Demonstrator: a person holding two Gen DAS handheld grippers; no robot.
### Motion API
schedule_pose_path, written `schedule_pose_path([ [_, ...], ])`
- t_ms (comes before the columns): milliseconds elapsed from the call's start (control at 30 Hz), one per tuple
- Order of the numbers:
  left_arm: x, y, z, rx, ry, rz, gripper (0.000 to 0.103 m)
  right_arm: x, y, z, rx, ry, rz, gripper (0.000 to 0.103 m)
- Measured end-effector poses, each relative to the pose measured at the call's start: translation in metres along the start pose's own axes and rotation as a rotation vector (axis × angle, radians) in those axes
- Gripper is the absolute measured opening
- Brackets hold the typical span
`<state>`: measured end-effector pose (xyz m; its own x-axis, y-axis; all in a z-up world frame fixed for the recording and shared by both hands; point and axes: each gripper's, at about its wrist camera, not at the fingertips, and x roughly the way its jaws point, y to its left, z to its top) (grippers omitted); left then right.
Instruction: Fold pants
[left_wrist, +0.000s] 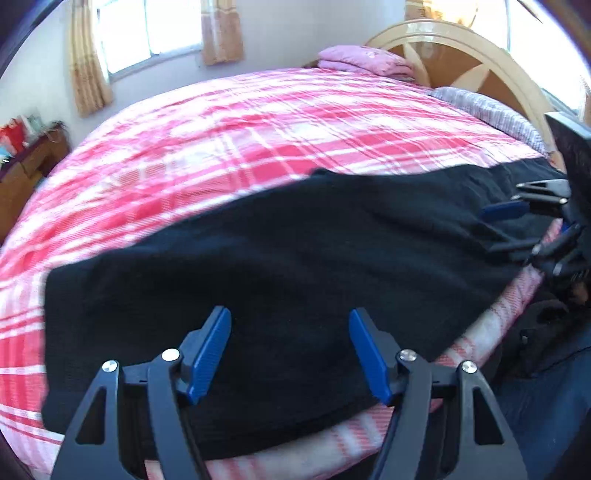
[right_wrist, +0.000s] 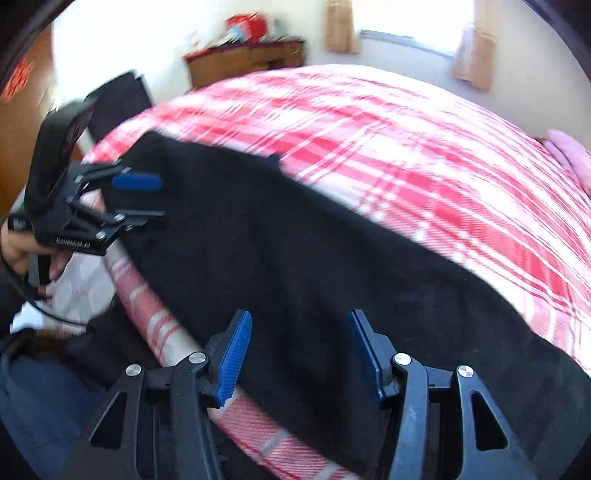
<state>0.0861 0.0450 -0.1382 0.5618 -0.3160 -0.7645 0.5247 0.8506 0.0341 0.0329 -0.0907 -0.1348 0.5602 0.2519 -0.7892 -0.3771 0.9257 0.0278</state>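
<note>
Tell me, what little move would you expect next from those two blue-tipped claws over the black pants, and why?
Probably both lower and pinch the near edge. The left gripper and right gripper are open above the black pants, which lie flat along the plaid bedspread edge, with nothing held.

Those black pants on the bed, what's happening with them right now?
A person is working over the black pants with a handheld gripper in each hand. The pants lie stretched lengthwise along the near edge of the red plaid bedspread. The left gripper hovers over one end and the right gripper over the other, both with jaws open and no cloth pinched. No fold can be made out yet.
</note>
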Motion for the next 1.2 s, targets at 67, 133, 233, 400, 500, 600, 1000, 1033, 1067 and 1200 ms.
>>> schedule_pose_path([
  [67,-0.004,0.009,0.001,-0.023,-0.006,0.034,0.069,-0.005,-0.010,-0.002,0.046,-0.014,-0.019,0.056],
  [133,-0.005,0.021,-0.001,-0.045,-0.003,0.077,0.069,-0.010,-0.024,-0.003,0.106,-0.031,-0.045,0.056],
  [233,-0.003,0.033,-0.004,-0.067,0.001,0.116,0.069,-0.006,-0.039,-0.006,0.165,-0.016,-0.071,0.056],
  [400,0.009,0.041,-0.013,-0.067,0.002,0.108,0.076,0.005,-0.040,-0.013,0.157,-0.004,-0.082,0.061],
  [500,0.008,0.041,-0.013,-0.064,0.001,0.111,0.076,0.008,-0.034,-0.011,0.121,-0.007,-0.098,0.067],
  [600,-0.001,0.046,-0.009,-0.057,-0.018,0.131,0.076,0.012,-0.030,-0.010,0.090,-0.012,-0.121,0.069],
  [1000,-0.006,0.056,-0.007,-0.112,-0.045,0.112,0.080,-0.015,-0.058,-0.008,0.229,-0.021,-0.063,0.071],
  [1033,-0.010,0.054,-0.006,-0.119,-0.054,0.101,0.080,-0.022,-0.066,-0.010,0.251,-0.033,-0.079,0.071],
  [1067,-0.012,0.051,-0.002,-0.124,-0.063,0.091,0.080,-0.028,-0.073,-0.012,0.267,-0.041,-0.098,0.071],
  [1200,-0.011,0.016,0.010,-0.056,-0.066,0.009,0.080,-0.050,-0.106,-0.029,0.342,-0.052,-0.151,0.071],
])
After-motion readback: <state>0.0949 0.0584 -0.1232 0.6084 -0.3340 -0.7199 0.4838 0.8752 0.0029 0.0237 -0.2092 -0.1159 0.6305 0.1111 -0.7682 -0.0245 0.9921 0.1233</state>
